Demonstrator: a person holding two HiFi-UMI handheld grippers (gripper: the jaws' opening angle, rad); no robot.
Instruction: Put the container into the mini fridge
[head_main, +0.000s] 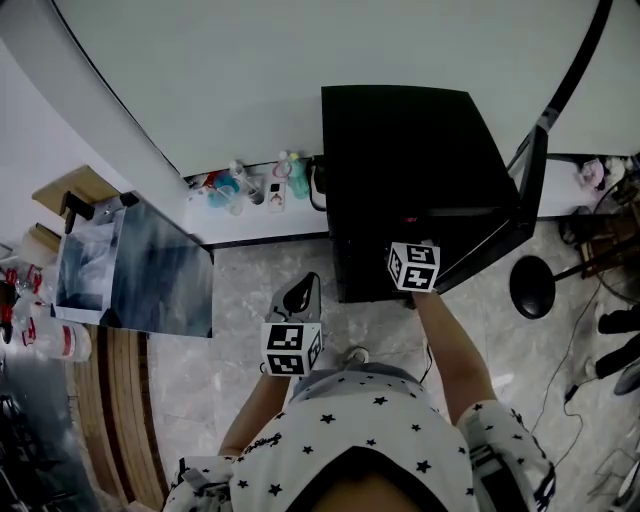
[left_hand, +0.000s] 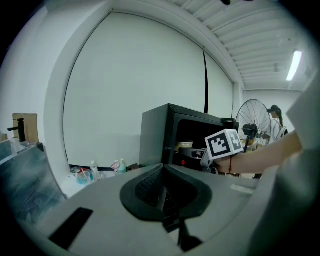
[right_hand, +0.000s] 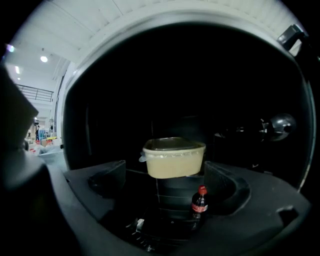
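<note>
No readable writing. The small cola-style bottle has a red cap and a red label, but the print is too small to read. Both marker cubes show only black-and-white squares.

The container is a translucent lidded tub filled with something pale beige. It stands inside the mini fridge, above the bottle. What it rests on is lost in the dark.

Your right claw is spread wide, with the container framed between its jaws and neither jaw touching it. In the head view that claw's tip is hidden inside the fridge, and the fridge door stands open at the right.

Your left claw is pressed together on nothing, held back from the fridge and well apart from the container.

Bottles stand on the white ledge by the wall, contents unclear.
</note>
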